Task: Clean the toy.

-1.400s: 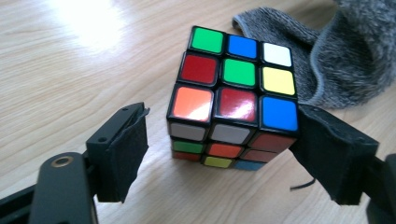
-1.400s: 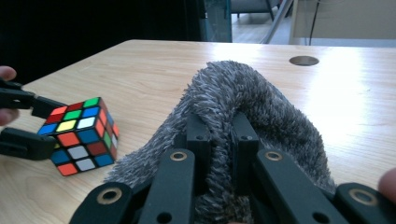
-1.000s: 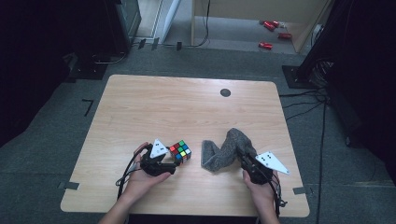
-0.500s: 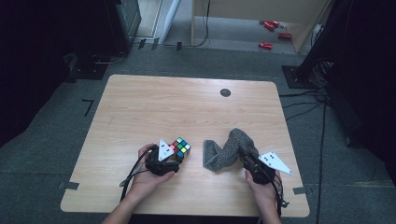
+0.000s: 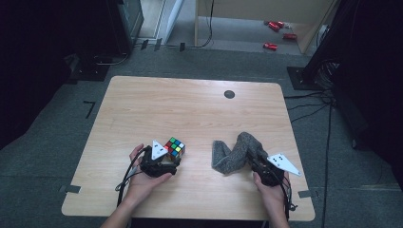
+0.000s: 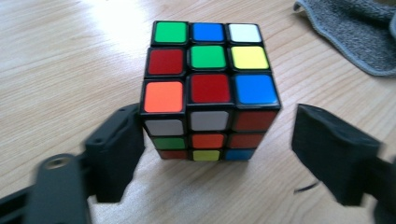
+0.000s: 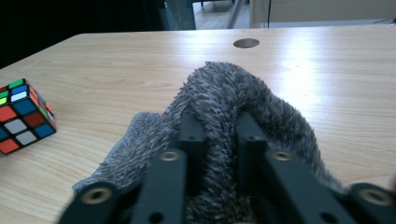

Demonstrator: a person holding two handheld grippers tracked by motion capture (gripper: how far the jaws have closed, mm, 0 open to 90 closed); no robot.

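Btwn L gripper (image 6: pixel 219 154) jaws: cube (image 6: pixel 208 88)

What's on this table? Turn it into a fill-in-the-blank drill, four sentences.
The centre sticker on top of the cube is ____.
The cloth is ____ in colour.
In the high view, the cube stands to the ____ of the cloth.
The dark round hole in the table lies near its ____ edge.
Missing words: green; grey; left; far.

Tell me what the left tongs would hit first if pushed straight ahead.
Most likely the puzzle cube: it stands on the table between the open jaws of the left tongs, directly in their line. The jaws have just been opening around it.
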